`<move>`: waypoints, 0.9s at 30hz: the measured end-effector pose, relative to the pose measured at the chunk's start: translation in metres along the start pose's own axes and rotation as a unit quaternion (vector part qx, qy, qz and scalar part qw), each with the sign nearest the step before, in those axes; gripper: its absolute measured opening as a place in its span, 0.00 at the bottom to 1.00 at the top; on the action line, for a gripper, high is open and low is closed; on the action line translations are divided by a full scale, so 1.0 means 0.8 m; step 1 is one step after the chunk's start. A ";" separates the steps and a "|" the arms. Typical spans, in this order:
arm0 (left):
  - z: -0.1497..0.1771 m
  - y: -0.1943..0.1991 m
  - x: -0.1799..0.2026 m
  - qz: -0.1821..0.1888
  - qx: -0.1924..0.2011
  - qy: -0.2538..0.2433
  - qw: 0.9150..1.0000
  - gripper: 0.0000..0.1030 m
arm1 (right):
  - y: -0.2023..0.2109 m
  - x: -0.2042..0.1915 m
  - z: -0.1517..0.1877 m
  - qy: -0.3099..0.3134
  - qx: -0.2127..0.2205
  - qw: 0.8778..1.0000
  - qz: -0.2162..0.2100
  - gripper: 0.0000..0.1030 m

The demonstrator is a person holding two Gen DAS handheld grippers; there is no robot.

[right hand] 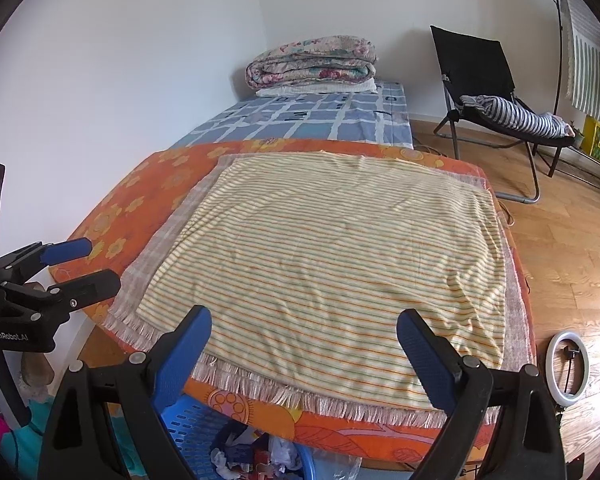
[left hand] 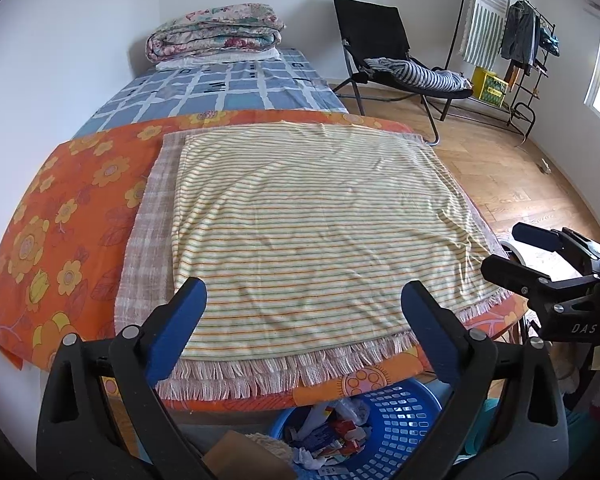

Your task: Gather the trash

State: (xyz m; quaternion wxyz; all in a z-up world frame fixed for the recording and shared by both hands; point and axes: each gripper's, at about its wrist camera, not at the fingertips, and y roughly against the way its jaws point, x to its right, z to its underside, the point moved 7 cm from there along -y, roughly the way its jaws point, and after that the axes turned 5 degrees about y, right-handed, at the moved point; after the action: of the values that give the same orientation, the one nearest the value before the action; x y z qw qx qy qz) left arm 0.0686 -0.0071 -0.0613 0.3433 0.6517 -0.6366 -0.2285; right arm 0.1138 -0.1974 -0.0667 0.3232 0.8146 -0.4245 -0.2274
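A blue plastic basket (left hand: 400, 428) stands on the floor below the near edge of the table and holds crumpled paper and wrappers (left hand: 332, 436); it also shows in the right wrist view (right hand: 188, 432) with the trash (right hand: 256, 460) inside. My left gripper (left hand: 302, 300) is open and empty above the striped cloth (left hand: 308, 220), over the basket. My right gripper (right hand: 302, 332) is open and empty above the same cloth (right hand: 332, 256). Each gripper shows in the other's view, the right one (left hand: 516, 252) and the left one (right hand: 84, 260). No trash shows on the cloth.
An orange flowered cover (left hand: 60, 216) lies under the cloth. Behind is a bed with a folded quilt (left hand: 216, 32). A black folding chair (left hand: 384, 52) and a clothes rack (left hand: 516, 40) stand on the wooden floor at the right. A ring light (right hand: 568, 364) lies on the floor.
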 end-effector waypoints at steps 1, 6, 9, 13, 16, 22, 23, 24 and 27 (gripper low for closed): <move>0.000 0.000 0.000 0.000 0.000 0.000 1.000 0.97 | 0.000 0.000 0.000 0.000 0.000 1.000 0.001 0.93; 0.001 -0.001 0.000 0.000 -0.001 0.000 1.000 0.97 | 0.003 0.000 0.000 0.000 0.003 1.000 -0.001 1.00; 0.001 -0.001 -0.001 0.000 -0.002 0.000 1.000 0.97 | 0.003 0.000 0.000 0.002 0.004 1.000 0.000 1.00; 0.003 -0.001 0.000 -0.001 -0.001 0.000 1.000 0.97 | 0.002 0.001 0.001 0.000 0.003 1.000 0.000 1.00; 0.003 -0.002 0.000 0.000 -0.002 0.000 1.000 0.97 | 0.002 0.003 0.002 -0.001 0.002 1.000 0.002 1.00; 0.005 -0.003 0.000 -0.001 -0.003 0.001 1.000 0.97 | 0.000 0.006 0.003 -0.003 0.000 1.000 0.004 1.00; 0.005 -0.003 0.000 -0.001 -0.003 0.001 1.000 0.97 | 0.000 0.006 0.003 -0.003 0.000 1.000 0.003 1.00; 0.005 -0.003 0.000 -0.001 -0.003 0.001 1.000 0.97 | 0.000 0.006 0.003 -0.003 0.000 1.000 0.003 1.00; 0.005 -0.003 0.000 -0.001 -0.003 0.001 1.000 0.97 | 0.000 0.007 0.003 -0.004 0.000 1.000 0.004 1.00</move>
State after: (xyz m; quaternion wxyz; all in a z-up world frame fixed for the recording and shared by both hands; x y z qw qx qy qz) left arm 0.0671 -0.0076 -0.0654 0.3459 0.6512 -0.6352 -0.2299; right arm 0.1150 -0.2027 -0.0692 0.3227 0.8120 -0.4290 -0.2291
